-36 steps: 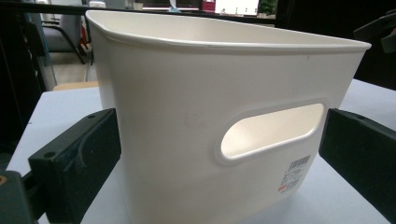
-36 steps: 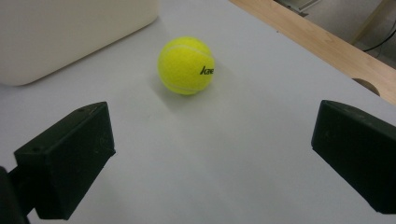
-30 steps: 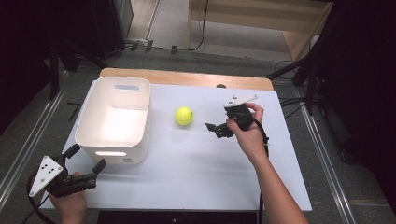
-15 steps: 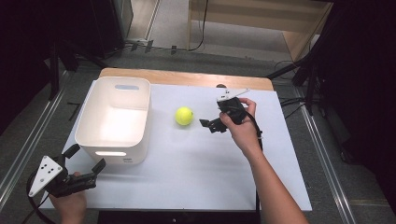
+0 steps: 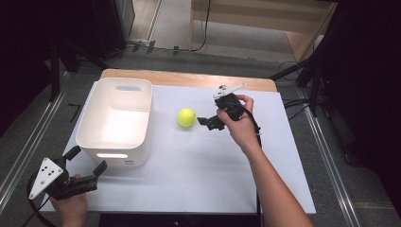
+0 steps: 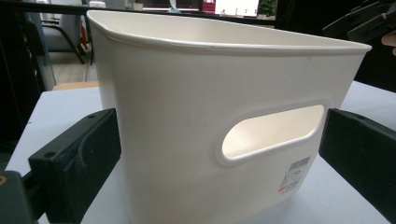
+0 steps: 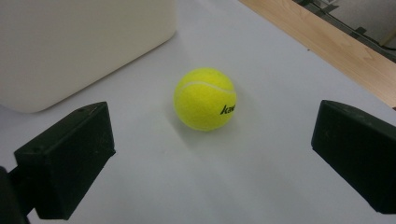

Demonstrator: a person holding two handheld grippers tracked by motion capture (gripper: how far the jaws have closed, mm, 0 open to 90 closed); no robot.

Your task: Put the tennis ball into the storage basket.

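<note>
Right gripper view: I see my right tool (image 7: 205, 154) with its jaws spread wide, holding nothing and touching nothing. One yellow tennis ball (image 7: 205, 99) lies on the white surface (image 7: 261, 186) ahead of the jaws, roughly centred in the gap between them but beyond their tips, apart from both. A white bin (image 7: 84, 42) stands past the ball on the far left of that view.

In the high view, the right tool (image 5: 207, 122) sits just beside the ball (image 5: 187, 117), on the ball's right side, and the ball rests between the tool and the bin (image 5: 116, 118), clear of both.

My left tool (image 5: 85, 161) hovers at the near left corner of the surface (image 5: 198, 165), jaws also wide apart and empty. In the left gripper view its jaws stand to either side of the bin's near end wall (image 6: 224, 121), the one with the handle slot; I cannot tell whether they touch it.

Count: one ball, one bin, two tools.
</note>
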